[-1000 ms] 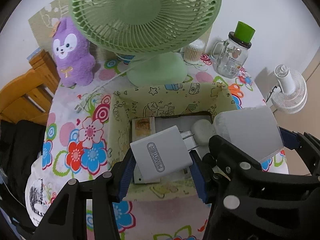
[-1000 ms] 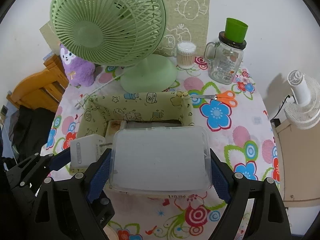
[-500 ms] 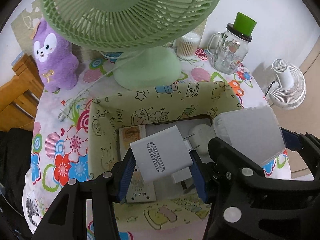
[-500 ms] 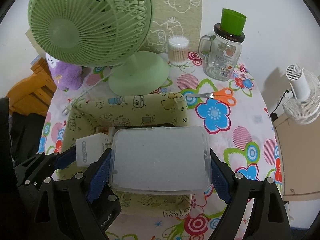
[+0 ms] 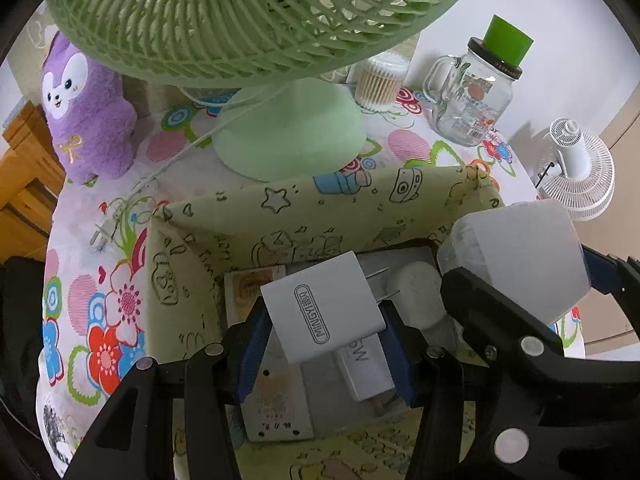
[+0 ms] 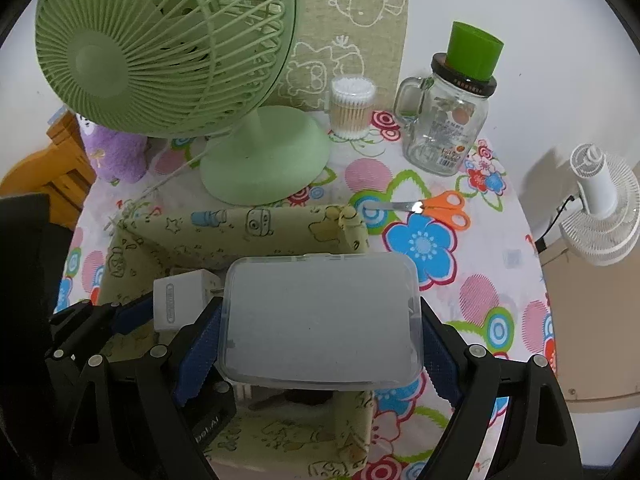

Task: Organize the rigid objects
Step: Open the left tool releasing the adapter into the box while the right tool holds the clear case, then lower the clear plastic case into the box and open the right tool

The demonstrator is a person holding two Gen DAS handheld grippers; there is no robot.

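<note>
White plastic fills both my grips: the left tool [image 5: 326, 334] is clamped on one white charger [image 5: 326, 307] marked MINGYI, its prongs pointing toward 2 o'clock, and the right tool [image 6: 318, 354] is clamped on one frosted plastic box [image 6: 320, 320]. Both hang over the single yellow-green fabric bin [image 5: 280, 216] on the flowered tabletop [image 6: 492, 280].

I count two fans, one green desk fan [image 6: 160, 48] at 12 o'clock of the bin and one small white fan [image 6: 600, 204] off the tabletop at 3 o'clock; one glass mug jar [image 6: 446, 128] with a green cup [image 6: 474, 50] on its lid; one tub of cotton swabs [image 6: 352, 108]; one purple plush [image 5: 86, 108].

My left view looks down into the bin: one printed card box [image 5: 276, 412], one flat white adapter [image 5: 366, 368] and one rounded white piece [image 5: 418, 296] lie on its floor, under the charger. My right view hides that floor behind the frosted box, but it alone shows one pair of orange-handled scissors [image 6: 436, 208] just beside the bin's far right corner, and a beige cartoon cloth [image 6: 352, 12] against the wall.
</note>
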